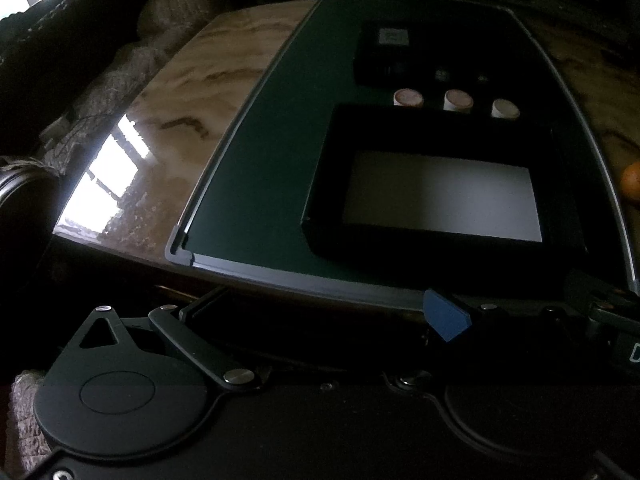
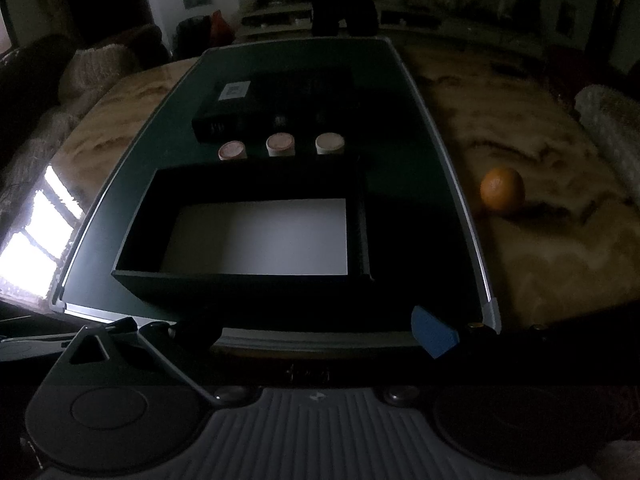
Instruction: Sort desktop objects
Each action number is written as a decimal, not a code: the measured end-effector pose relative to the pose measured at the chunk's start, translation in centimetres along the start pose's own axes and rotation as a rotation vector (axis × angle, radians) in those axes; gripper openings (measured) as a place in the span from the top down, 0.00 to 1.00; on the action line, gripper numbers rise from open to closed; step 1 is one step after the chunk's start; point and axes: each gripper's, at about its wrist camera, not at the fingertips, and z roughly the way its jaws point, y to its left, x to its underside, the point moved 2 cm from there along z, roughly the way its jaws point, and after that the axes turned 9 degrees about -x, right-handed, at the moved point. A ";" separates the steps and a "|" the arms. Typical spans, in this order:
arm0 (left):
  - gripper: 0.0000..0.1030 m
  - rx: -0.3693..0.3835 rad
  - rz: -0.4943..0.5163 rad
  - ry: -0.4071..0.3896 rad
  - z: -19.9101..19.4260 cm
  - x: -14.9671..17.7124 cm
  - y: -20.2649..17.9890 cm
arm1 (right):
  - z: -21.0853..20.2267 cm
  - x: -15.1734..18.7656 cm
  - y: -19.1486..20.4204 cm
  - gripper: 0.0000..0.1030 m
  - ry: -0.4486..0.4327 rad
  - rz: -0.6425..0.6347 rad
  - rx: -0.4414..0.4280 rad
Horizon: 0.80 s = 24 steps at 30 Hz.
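A dark green mat lies on the marble table. On it stands an open black box with a white floor. Behind the box are three small white-capped containers, and behind them a closed black box with a white label. My left gripper is open and empty at the mat's near edge. My right gripper is open and empty at the near edge too. A blue pad shows on one finger of each.
An orange sits on the marble table right of the mat. Sofas with knitted covers surround the table. A rolled cloth lies at the far right.
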 end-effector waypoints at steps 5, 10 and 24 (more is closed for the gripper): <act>0.00 -0.002 0.000 0.002 0.2 0.2 0.2 | 0.3 0.2 -0.2 0.00 0.001 0.001 0.000; 0.00 0.001 0.001 0.004 0.6 0.4 -0.3 | 0.5 0.4 -0.1 0.00 0.000 0.006 -0.002; 0.00 0.009 -0.001 0.010 0.7 0.4 -0.9 | 0.9 0.3 -0.2 0.00 0.003 0.009 -0.013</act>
